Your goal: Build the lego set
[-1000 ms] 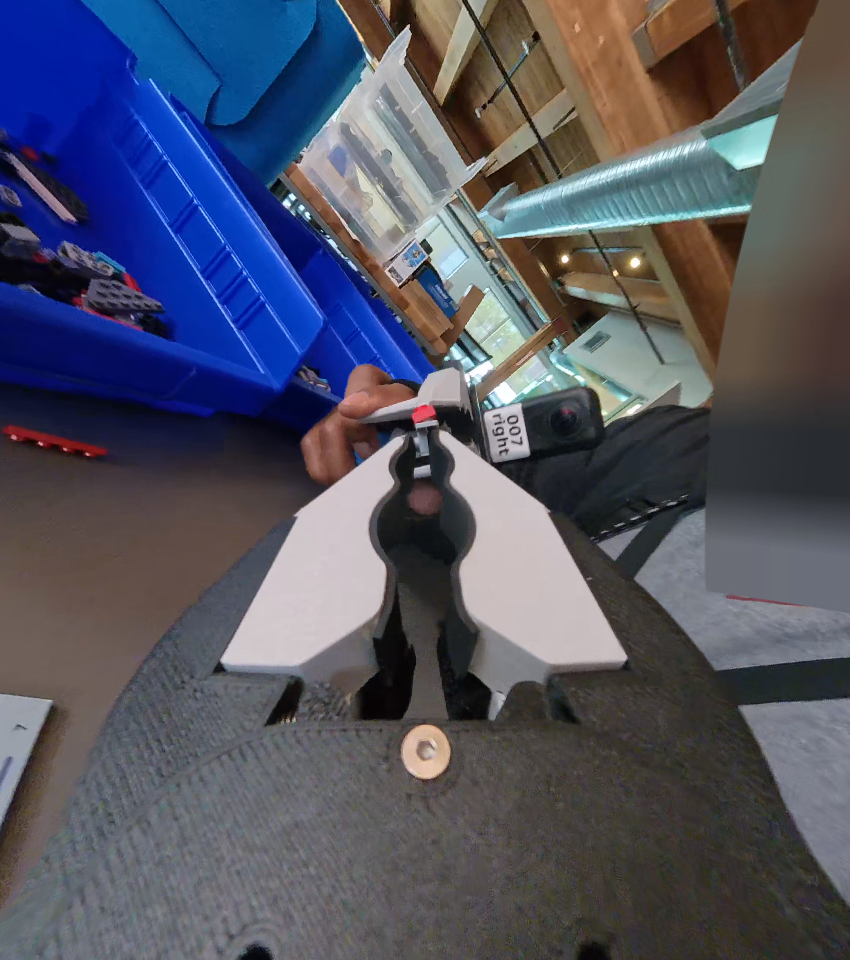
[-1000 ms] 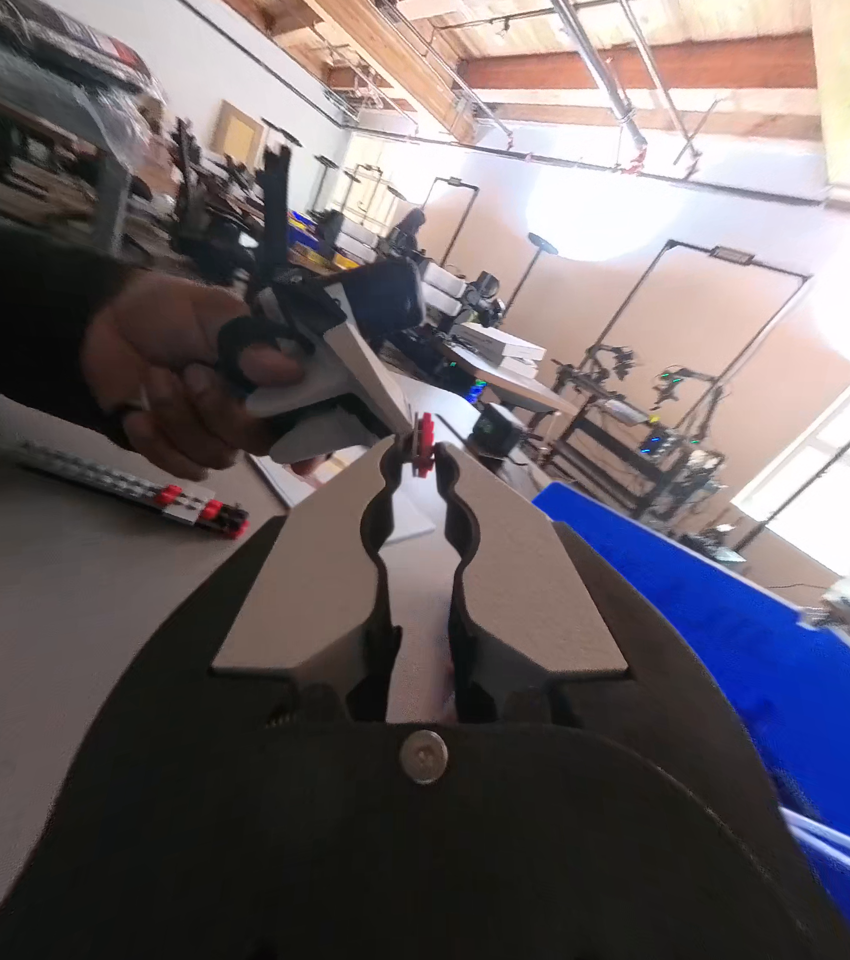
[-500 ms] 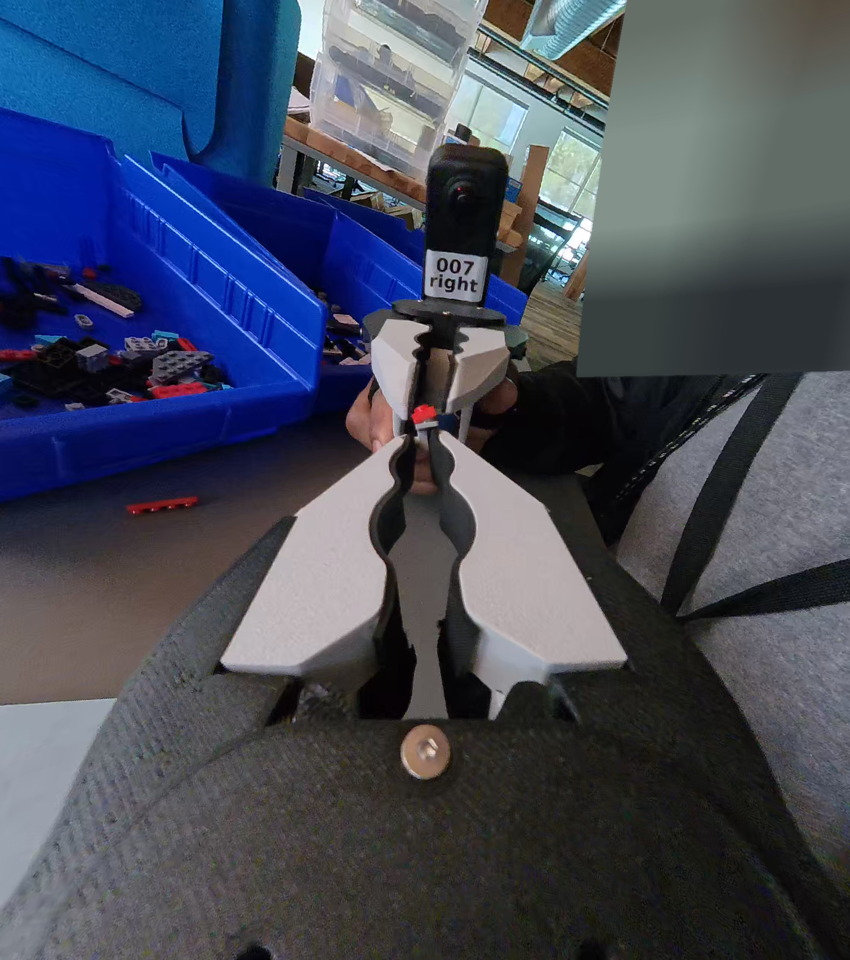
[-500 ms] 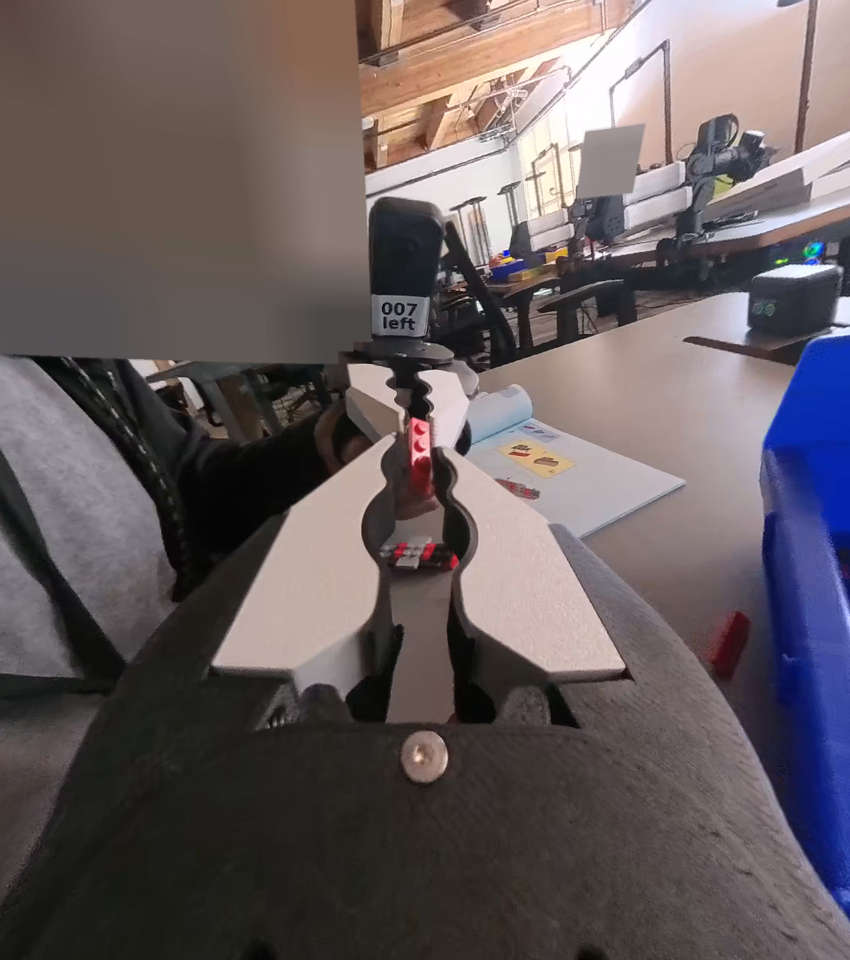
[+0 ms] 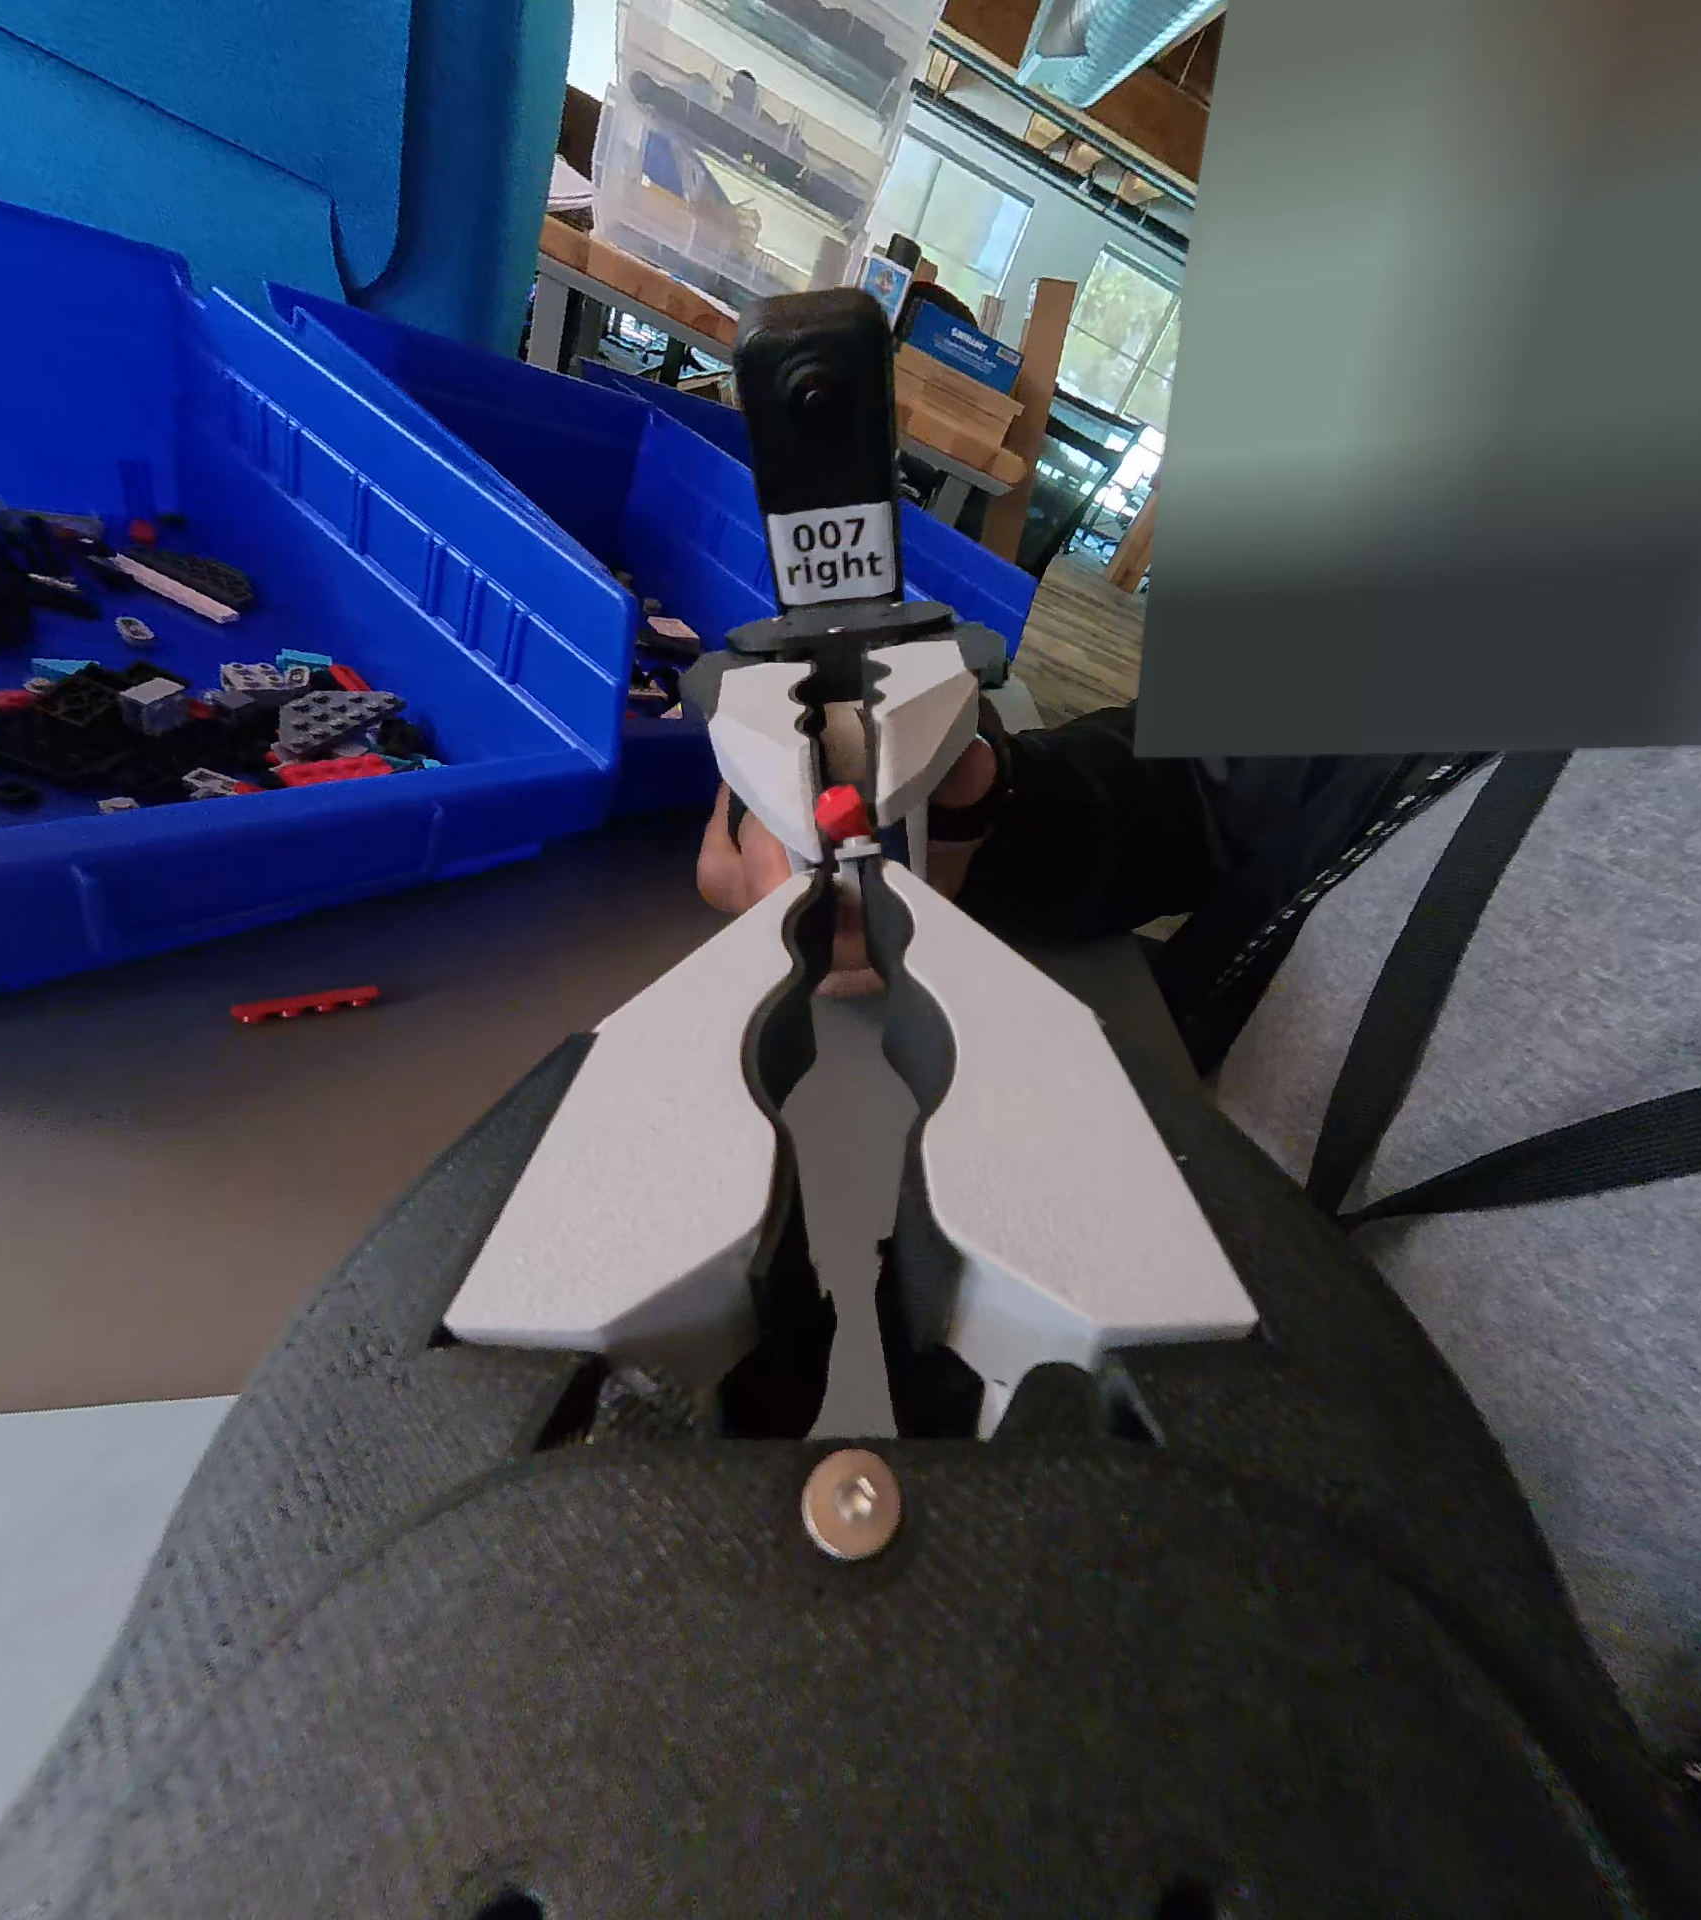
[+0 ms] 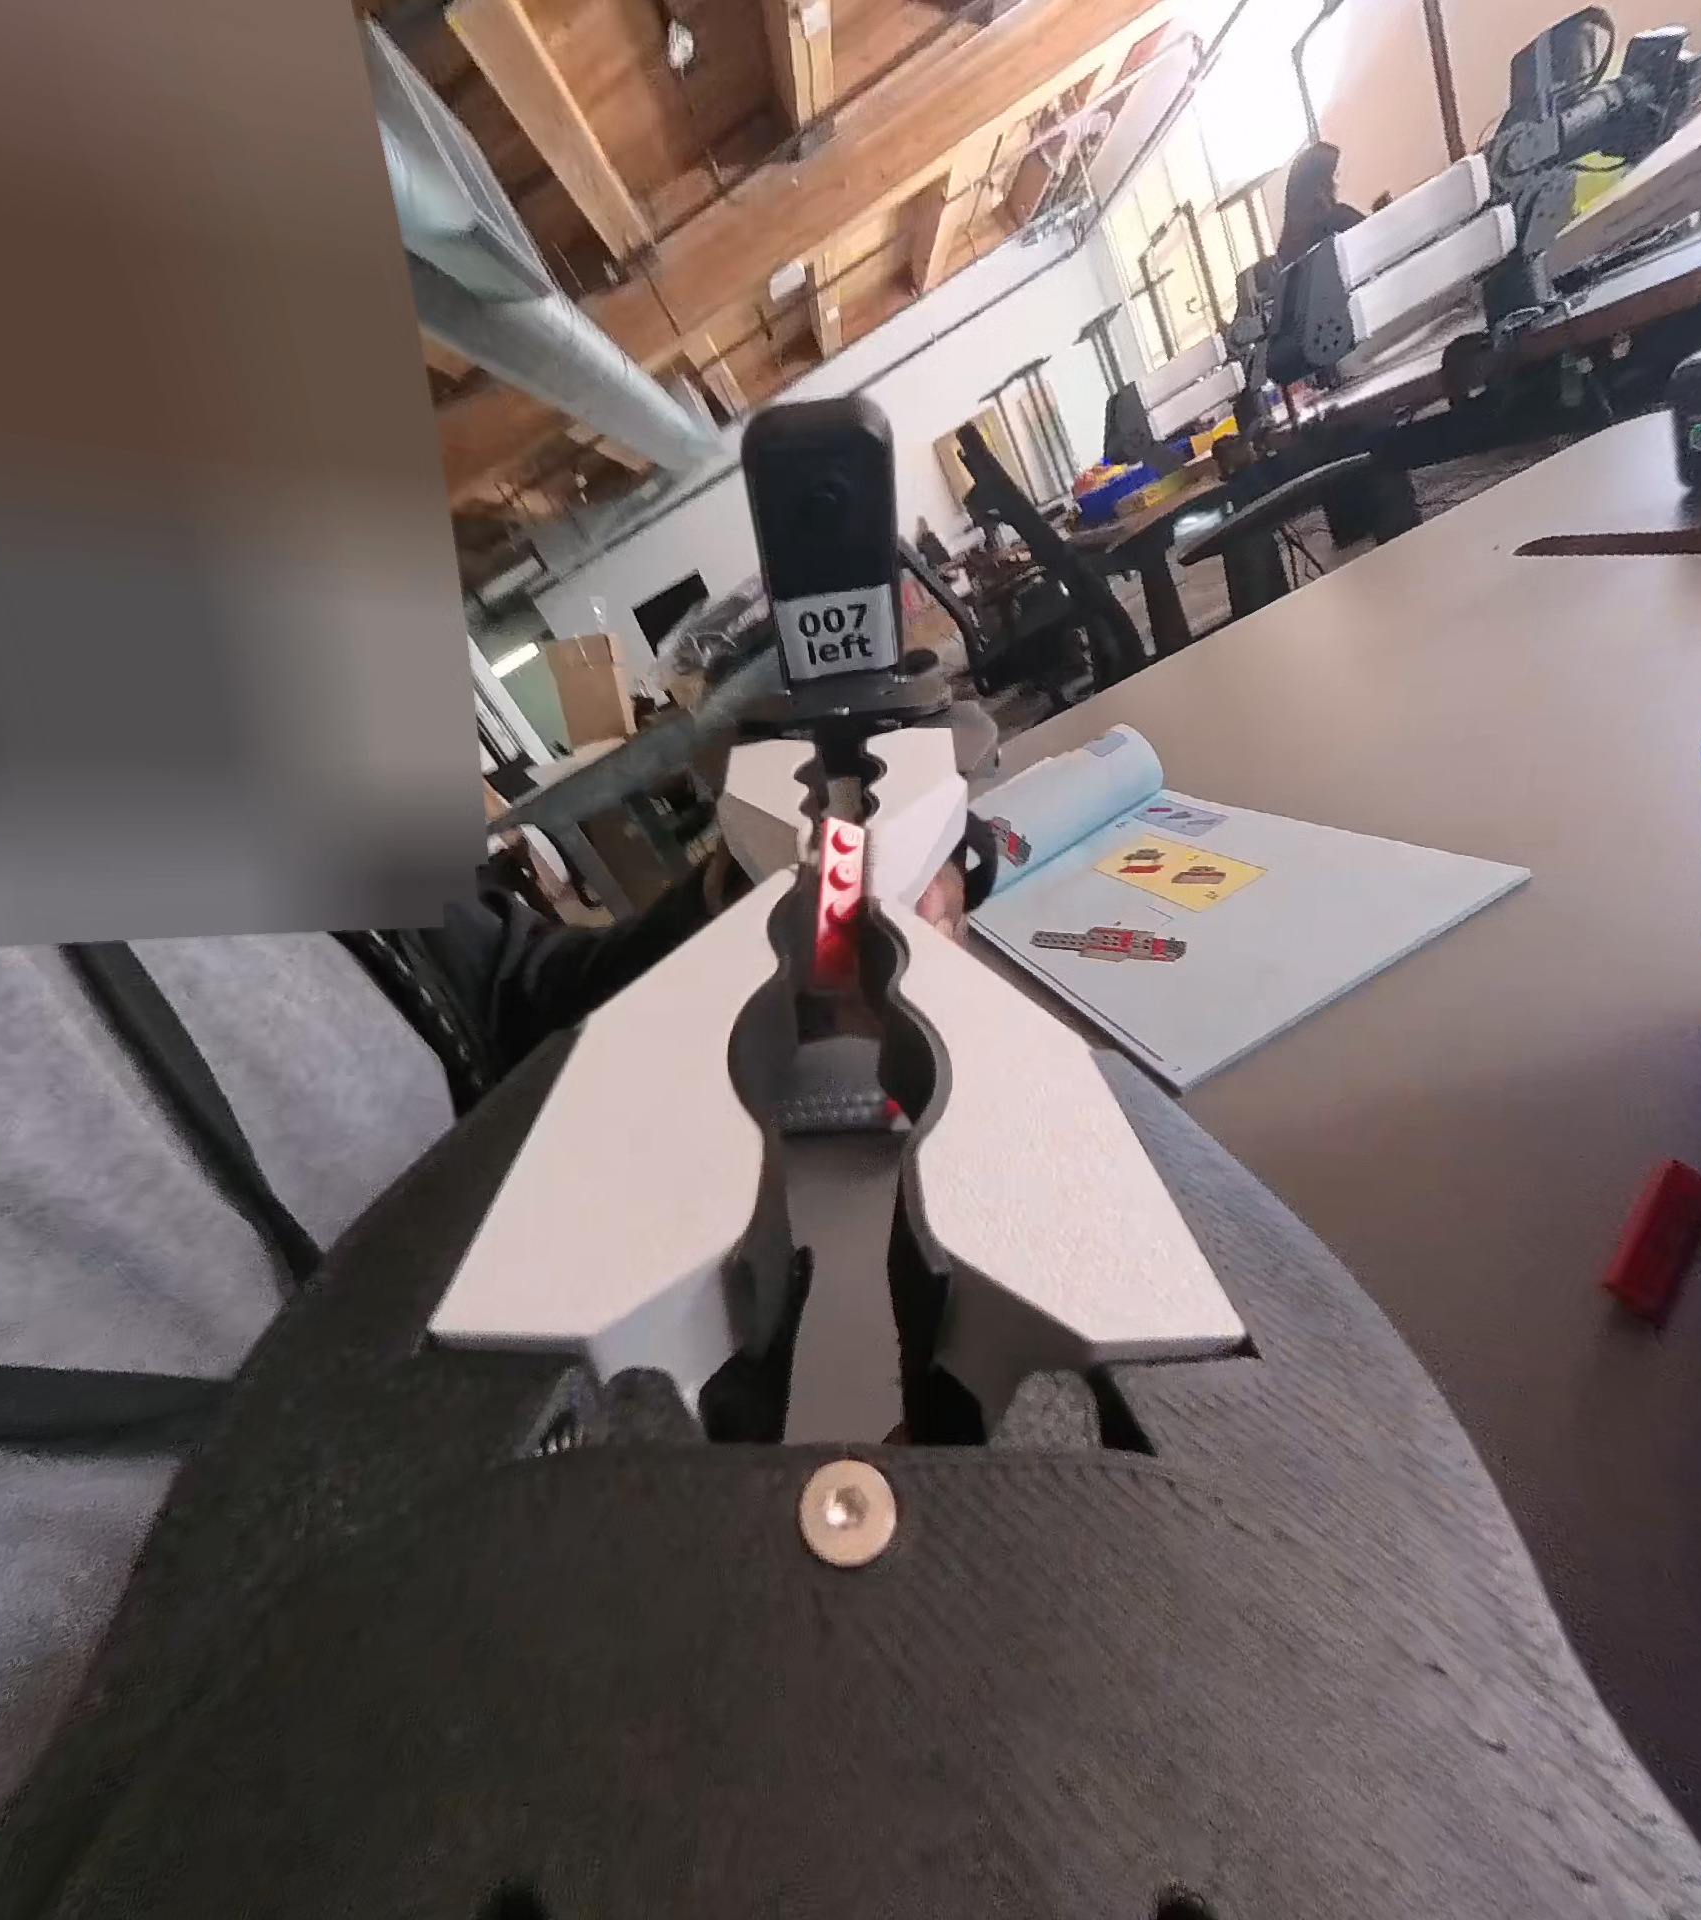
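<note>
Both claws meet tip to tip: left claw [image 5: 848,883] and right claw [image 6: 830,894] each pinch the red plate [image 6: 841,899]; most bricks [image 5: 150,717] remain binned.

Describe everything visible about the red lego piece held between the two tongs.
The small red studded plastic lego piece is narrow and elongated. In the right wrist view it stands nearly upright, three round studs facing the camera. It is pinched at the tips of the right tongs, and the left tongs meet it from the opposite side, where its red end shows above a thin grey sliver. It is held in the air above the dark table.
</note>
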Tool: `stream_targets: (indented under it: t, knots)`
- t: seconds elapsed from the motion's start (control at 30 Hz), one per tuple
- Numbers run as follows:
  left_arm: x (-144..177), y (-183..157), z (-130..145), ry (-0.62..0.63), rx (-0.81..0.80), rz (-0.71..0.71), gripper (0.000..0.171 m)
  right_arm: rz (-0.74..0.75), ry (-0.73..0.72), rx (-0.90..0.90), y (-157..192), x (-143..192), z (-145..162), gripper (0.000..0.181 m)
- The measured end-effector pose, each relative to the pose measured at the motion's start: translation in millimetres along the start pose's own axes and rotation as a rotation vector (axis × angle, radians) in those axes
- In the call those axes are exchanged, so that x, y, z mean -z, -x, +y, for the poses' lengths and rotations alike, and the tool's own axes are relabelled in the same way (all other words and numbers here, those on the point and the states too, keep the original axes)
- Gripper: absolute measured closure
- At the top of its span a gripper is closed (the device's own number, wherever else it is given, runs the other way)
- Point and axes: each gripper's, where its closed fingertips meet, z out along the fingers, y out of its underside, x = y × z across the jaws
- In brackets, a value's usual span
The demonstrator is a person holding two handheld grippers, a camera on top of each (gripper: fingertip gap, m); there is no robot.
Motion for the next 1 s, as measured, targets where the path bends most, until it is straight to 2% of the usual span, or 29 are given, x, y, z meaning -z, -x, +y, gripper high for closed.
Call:
stream_targets:
  t: [0.1, 0.33, 0.6, 1.0]
  knots:
    - [0.6, 0.3, -1.3, -0.017, 0.032, 0.014, 0.167, 0.001, -0.034, -0.048, -4.0, 2.0, -4.2, 0.171]
    - [1.4, 12.6, 5.4, 0.016, 0.085, -0.044, 0.167, 0.119, 0.072, 0.155, -11.8, -1.0, 6.8, 0.171]
    - [0.2, 15.2, 11.6, 0.048, 0.109, -0.054, 0.167, 0.147, 0.124, 0.217, -13.0, -2.0, 13.4, 0.171]
    - [-1.2, 7.5, 13.9, 0.090, 0.008, -0.047, 0.167, 0.020, 0.136, 0.030, -5.9, -0.3, 17.9, 0.171]
